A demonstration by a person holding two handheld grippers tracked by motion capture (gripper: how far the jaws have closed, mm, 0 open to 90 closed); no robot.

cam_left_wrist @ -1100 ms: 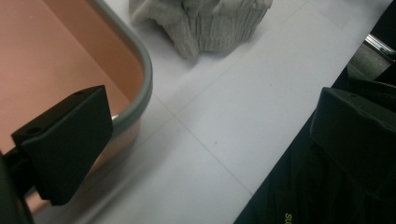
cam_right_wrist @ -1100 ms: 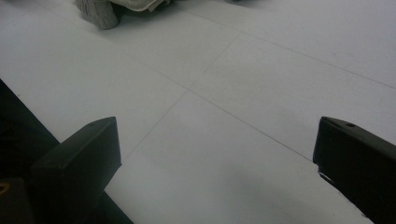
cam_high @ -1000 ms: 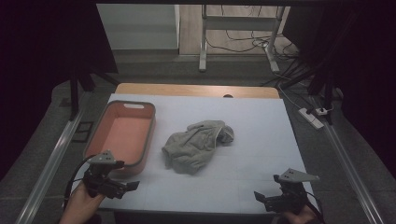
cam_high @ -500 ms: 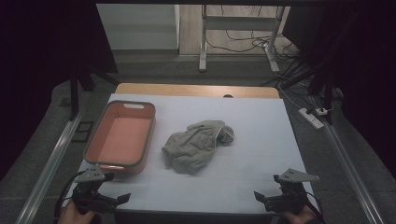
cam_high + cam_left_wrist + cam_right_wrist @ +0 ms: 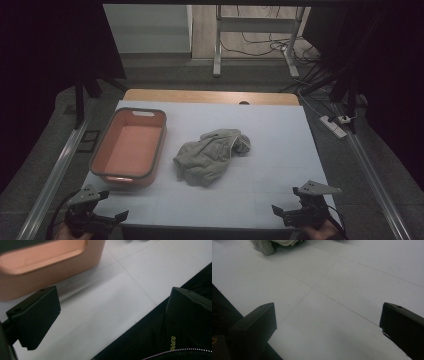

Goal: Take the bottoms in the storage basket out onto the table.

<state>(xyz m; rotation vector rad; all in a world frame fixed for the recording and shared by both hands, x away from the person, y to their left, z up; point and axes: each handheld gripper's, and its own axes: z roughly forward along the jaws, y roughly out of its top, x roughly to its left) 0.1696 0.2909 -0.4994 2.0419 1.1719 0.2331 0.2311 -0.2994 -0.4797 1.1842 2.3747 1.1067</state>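
On the white table (image 5: 260, 200), the cloth (image 5: 210, 155) lies ahead, perhaps nearer our right gripper (image 5: 287, 214); both grippers, left (image 5: 112, 220) too, gape empty.

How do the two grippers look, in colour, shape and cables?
Both are black. The left gripper and the right gripper each carry a grey three-cornered plate on top. A dark cable trails from the left one. In the gripper views the jaws are thick, black, blocky pads with small holes. Dark clothing with yellow lettering and a dotted pale line shows beside the left gripper's jaw.
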